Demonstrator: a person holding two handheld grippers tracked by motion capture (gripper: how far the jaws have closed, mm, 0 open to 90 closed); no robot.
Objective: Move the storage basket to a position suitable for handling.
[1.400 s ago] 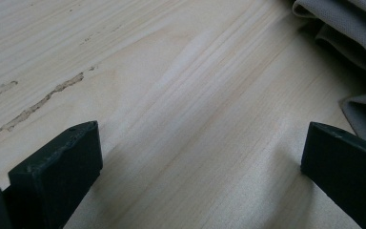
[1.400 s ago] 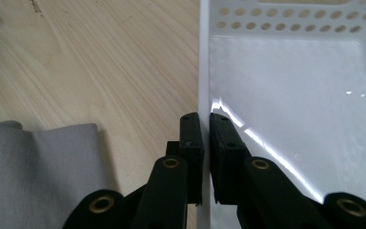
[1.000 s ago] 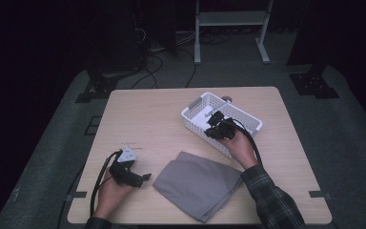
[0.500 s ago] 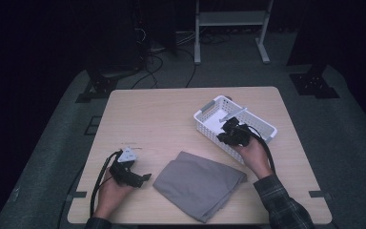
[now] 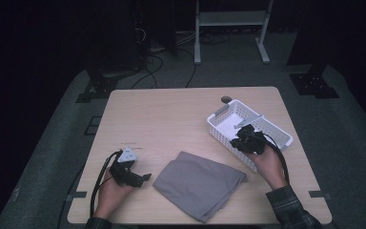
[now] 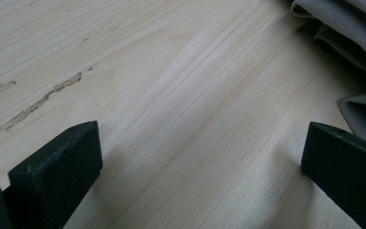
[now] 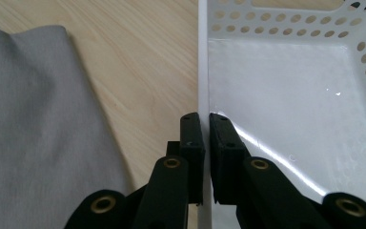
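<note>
A white perforated basket [image 5: 271,131] stands at the table's right side. My right gripper [image 5: 248,141] is shut on its near wall; in the right gripper view the two jaws pinch the basket wall [image 7: 203,62] at the right gripper [image 7: 206,119]. A folded grey cloth [image 5: 199,183] lies near the front middle and shows as grey cloth [image 7: 33,124] beside the basket. My left gripper [image 5: 140,179] rests on the table at the front left, open, with bare wood between its jaws; the left gripper [image 6: 200,152] points toward the cloth edge [image 6: 348,33].
The wooden table [image 5: 171,119] has a small round hole [image 5: 226,99] near its back edge by the basket. Cables trail from both grippers toward the front edge. Beyond the table a dark floor holds cables and a white stand [image 5: 228,28].
My right gripper has dragged the basket to the right along the table and turned it a little. The left gripper and the cloth have stayed put.
</note>
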